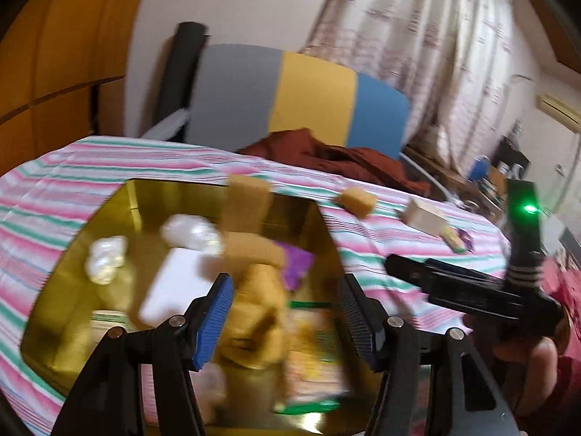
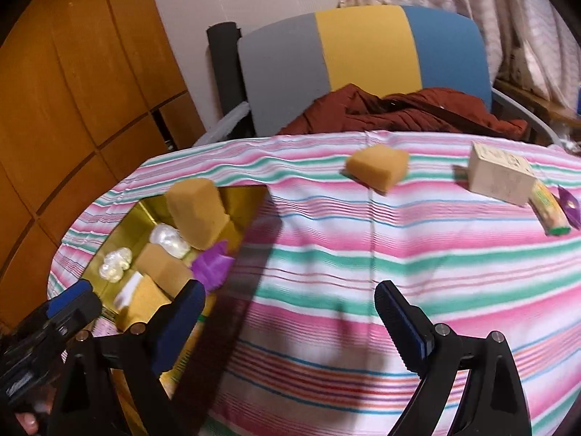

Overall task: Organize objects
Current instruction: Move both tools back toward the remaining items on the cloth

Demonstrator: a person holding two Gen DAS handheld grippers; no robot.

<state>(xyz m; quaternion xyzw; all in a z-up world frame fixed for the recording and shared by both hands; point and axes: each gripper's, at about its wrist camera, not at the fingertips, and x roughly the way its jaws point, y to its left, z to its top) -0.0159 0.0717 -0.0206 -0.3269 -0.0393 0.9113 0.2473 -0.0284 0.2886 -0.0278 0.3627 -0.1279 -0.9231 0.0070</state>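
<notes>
A gold tin box (image 1: 72, 272) (image 2: 145, 207) sits on the striped tablecloth at the left. It holds yellow sponges (image 1: 254, 250) (image 2: 198, 210), white wrapped pieces (image 1: 107, 261) (image 2: 116, 263), a white block (image 1: 170, 287), a purple packet (image 1: 297, 265) (image 2: 212, 263) and a green packet (image 1: 312, 356). My left gripper (image 1: 287, 319) is open above the box, with a blurred yellow sponge (image 1: 258, 312) between its jaws, not clamped. My right gripper (image 2: 290, 327) is open and empty over the cloth. A loose yellow sponge (image 2: 377, 169) (image 1: 356, 201), a wooden block (image 2: 499, 174) (image 1: 425, 216), a green snack bar (image 2: 548, 210) and a purple wrapper (image 2: 570, 207) lie on the cloth.
A grey, yellow and blue chair (image 2: 363, 65) stands behind the table with a dark red garment (image 2: 399, 112) on its seat. A wooden cabinet (image 2: 72, 91) is at the left and curtains (image 1: 417, 36) at the back right.
</notes>
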